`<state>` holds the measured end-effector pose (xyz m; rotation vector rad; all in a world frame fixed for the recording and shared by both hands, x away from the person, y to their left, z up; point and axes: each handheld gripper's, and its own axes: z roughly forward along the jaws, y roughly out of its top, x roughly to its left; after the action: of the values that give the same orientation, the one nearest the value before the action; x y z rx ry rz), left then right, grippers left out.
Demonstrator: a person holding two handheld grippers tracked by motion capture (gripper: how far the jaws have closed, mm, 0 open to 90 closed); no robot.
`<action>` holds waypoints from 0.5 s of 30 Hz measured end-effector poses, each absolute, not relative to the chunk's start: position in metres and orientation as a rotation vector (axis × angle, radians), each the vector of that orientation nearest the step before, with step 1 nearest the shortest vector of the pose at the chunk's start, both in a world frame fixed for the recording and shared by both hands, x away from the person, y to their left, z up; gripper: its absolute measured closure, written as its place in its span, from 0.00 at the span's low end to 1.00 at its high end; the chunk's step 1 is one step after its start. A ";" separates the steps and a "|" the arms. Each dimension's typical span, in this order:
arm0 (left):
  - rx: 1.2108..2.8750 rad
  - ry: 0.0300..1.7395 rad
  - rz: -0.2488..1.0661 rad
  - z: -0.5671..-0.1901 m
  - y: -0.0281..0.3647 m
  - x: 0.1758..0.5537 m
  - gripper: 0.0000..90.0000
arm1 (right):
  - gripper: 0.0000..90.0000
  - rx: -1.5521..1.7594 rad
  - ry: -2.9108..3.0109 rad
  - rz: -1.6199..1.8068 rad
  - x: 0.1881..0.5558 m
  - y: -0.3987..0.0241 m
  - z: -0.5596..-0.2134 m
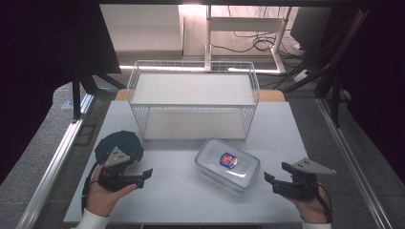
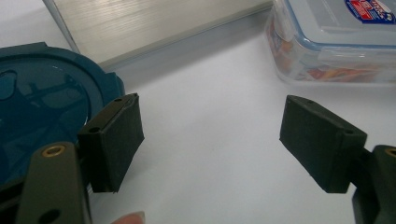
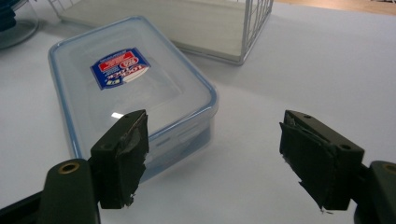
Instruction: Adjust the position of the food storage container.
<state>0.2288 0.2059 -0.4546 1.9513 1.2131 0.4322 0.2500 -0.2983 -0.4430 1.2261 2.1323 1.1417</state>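
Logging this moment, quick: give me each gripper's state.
Left gripper: open, holding nothing, beside the dark blue round container.
Right gripper: open, holding nothing, short of the clear lidded box.

Surface (image 1: 181,191): white, rectangular, as I see it from the high view. Three items rest directly on it. One: a white wire rack (image 1: 193,100) with two shelves, at the far middle. Two: a clear rectangular lidded container (image 1: 227,164) with a blue-and-red label, near the middle, just in front of the rack. Three: a dark teal round container (image 1: 119,145), at the left, well apart from the clear one.
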 end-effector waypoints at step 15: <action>1.959 1.153 0.434 -0.449 0.205 0.219 0.25 | 0.31 1.239 2.159 1.146 0.248 -0.289 -0.443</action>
<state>0.2187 0.2051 -0.4492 1.9587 1.1530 0.4337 0.2480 -0.2886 -0.4432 1.2385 2.1594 1.1463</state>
